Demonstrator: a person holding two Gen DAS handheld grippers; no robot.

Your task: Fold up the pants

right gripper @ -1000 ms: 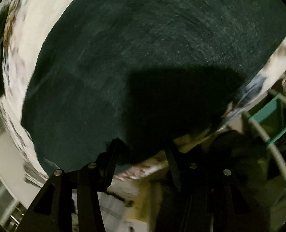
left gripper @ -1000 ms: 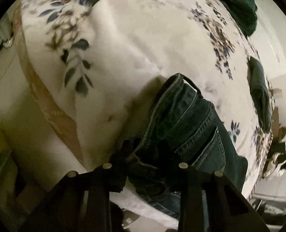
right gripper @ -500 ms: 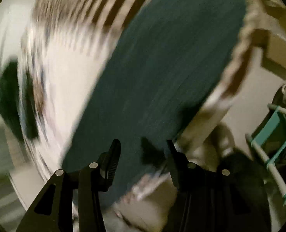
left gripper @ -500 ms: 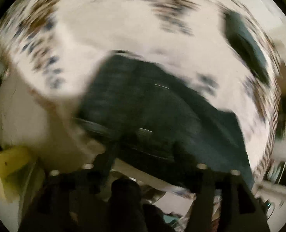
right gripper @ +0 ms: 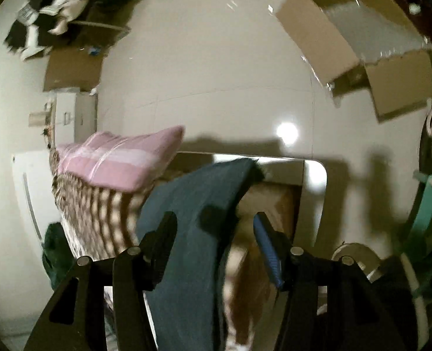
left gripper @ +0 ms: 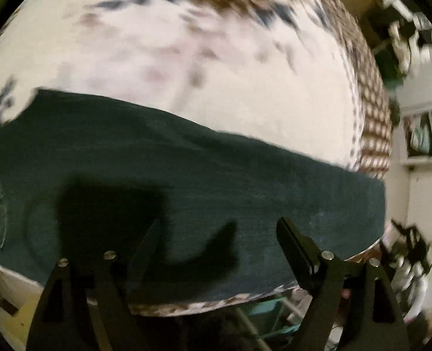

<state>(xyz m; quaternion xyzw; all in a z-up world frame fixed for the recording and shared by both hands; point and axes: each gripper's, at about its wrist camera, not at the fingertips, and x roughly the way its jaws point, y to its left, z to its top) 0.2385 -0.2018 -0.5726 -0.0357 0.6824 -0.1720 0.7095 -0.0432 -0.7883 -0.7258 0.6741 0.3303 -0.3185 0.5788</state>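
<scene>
Dark blue jeans (left gripper: 186, 181) lie flat along the near edge of a bed with a white floral blanket (left gripper: 216, 82). My left gripper (left gripper: 216, 231) is open just above the jeans, and its shadow falls on the denim. In the right wrist view the leg end of the jeans (right gripper: 198, 222) runs along the bed edge between the spread fingers of my right gripper (right gripper: 213, 225), which is open and tilted up toward the room. I cannot tell whether either gripper touches the cloth.
A pink pillow (right gripper: 119, 158) lies on the striped end of the blanket (right gripper: 99, 219). Cardboard boxes (right gripper: 359, 38) stand on the floor beyond the bed. A teal rack (right gripper: 429, 213) stands at the right. Clutter (left gripper: 406, 20) sits past the bed's far right.
My left gripper has let go of the jeans' waistband and swung right along the flat leg. My right gripper has tilted up from the denim to face the room.
</scene>
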